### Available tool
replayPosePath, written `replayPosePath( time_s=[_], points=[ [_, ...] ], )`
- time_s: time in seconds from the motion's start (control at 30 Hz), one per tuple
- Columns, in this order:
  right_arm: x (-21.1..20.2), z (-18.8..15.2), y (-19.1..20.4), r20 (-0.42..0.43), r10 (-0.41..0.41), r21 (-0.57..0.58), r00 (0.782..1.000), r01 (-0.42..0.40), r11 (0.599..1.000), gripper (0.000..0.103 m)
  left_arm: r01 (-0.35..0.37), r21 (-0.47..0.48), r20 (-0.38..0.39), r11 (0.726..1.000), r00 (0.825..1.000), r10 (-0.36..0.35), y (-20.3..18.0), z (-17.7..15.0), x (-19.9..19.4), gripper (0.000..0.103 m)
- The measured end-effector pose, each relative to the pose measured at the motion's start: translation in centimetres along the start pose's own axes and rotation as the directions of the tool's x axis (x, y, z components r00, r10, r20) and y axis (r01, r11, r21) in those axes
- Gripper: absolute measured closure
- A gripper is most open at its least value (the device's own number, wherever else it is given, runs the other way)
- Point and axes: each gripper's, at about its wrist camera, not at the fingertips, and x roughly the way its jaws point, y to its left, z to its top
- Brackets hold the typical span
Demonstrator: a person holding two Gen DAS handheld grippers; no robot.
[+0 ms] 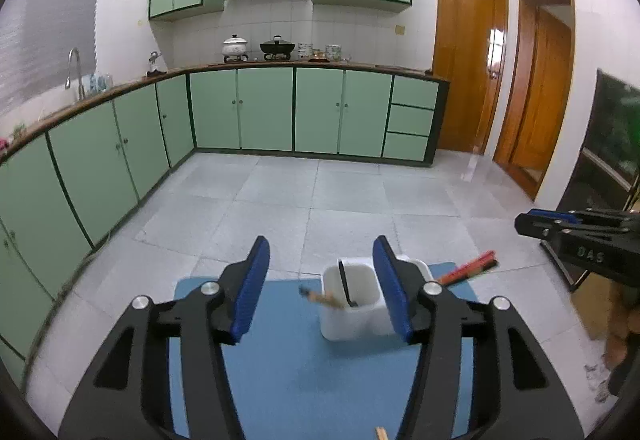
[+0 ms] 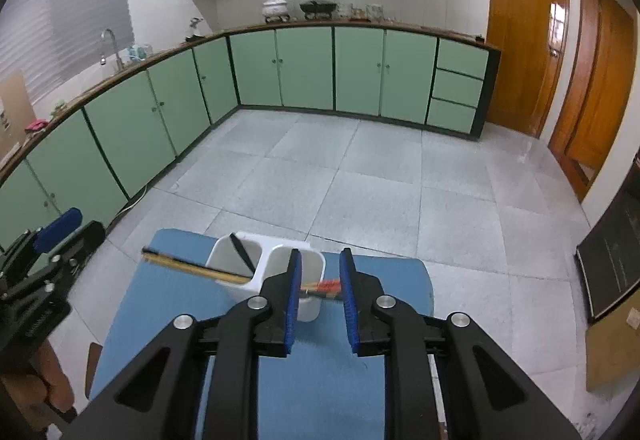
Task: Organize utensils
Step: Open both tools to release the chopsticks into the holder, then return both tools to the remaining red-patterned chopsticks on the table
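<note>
A white two-compartment utensil holder point(image 2: 267, 272) stands upright on a blue mat point(image 2: 168, 304). A black utensil point(image 2: 242, 250) leans inside its left compartment. A pair of wooden chopsticks point(image 2: 192, 267) with red-patterned ends lies nearly level across the holder's rim, its thin tips sticking out past the left side, its red ends point(image 1: 468, 267) reaching past the right side.

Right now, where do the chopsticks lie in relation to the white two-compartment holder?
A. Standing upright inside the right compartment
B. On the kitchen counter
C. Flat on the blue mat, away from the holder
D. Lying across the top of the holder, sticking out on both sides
D: in the right wrist view the chopsticks lie across the rim of the white holder, their red ends reaching between the fingers of the right tool.
</note>
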Motion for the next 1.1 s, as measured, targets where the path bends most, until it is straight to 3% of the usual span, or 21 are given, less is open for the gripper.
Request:
replayPosePath(
  time_s=[0.17,0.23,0.57,0.93,1.1],
  points=[
    [-3.2,-3.8,1.6,0.082,-0.016,-0.081,0.996,0.022,0.996,0.067,-0.008,0.018,0.032,1.0,0.999,0.008,-0.3,-2.8,-4.5,0.038],
    [-4.2,-6.2,2.3,0.096,0.004,-0.101,0.995,0.005,0.995,0.065,-0.014,0.036,0.04,0.999,0.999,0.012,-0.7,-4.2,-5.9,0.036],
    [-6.6,-16.9,2.9,0.111,0.028,-0.108,0.993,-0.017,0.994,0.064,-0.013,0.104,0.012,0.994,1.0,0.012,-2.2,-11.7,-13.3,0.03],
    [-9.7,-27.4,1.8,0.112,0.014,-0.01,0.994,-0.013,1.0,0.063,-0.02,0.023,-0.032,1.0,0.999,0.021,-1.3,-18.9,-18.6,0.029],
    [-9.6,-32.5,3.4,0.095,-0.01,-0.038,0.995,0.014,0.999,0.062,-0.028,0.001,-0.064,1.0,0.998,0.028,-0.8,-21.6,-19.3,0.029]
  ],
)
